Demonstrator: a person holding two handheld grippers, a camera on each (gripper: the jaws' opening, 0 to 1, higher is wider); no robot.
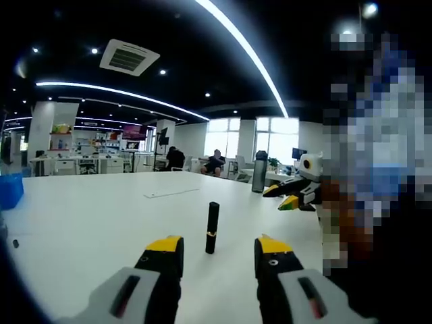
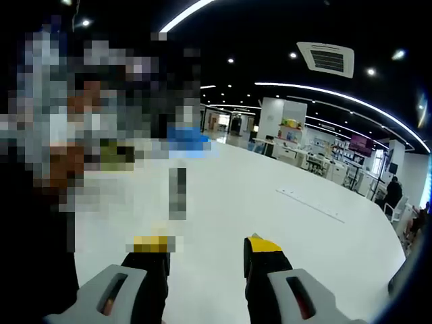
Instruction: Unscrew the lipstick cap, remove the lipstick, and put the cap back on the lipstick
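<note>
Black lipstick (image 1: pixel 212 227) stands upright on the white tabletop (image 1: pixel 88 216), long axis vertical, cap still on; thin gold band low on the body. In the left gripper view it sits dead ahead of the left gripper (image 1: pixel 219 255), lined up with the gap between the two yellow-tipped jaws and a bit beyond them. Not touching either jaw. Left jaws apart, nothing between them. Further right in that view the right gripper (image 1: pixel 286 196) comes in from the side, yellow tips pointing toward the lipstick, well apart from it; its jaw gap looks narrow there but hard to read at that angle.

Right gripper view: the lipstick (image 2: pixel 177 193) shows as a dark upright stick, partly mosaic-blurred, ahead and slightly left of the right gripper's own gap (image 2: pixel 206 248), closer to the left jaw's line. Jaws here stand apart, holding nothing.

Judgement: task not started, cap on, nobody holding the thing. Left gripper looks nearer and better centred, so it likely closes on the lower body by pushing straight forward; the right would then come at the cap from the side. Risk: an upright, slim tube tips easily if one jaw touches first.
</note>
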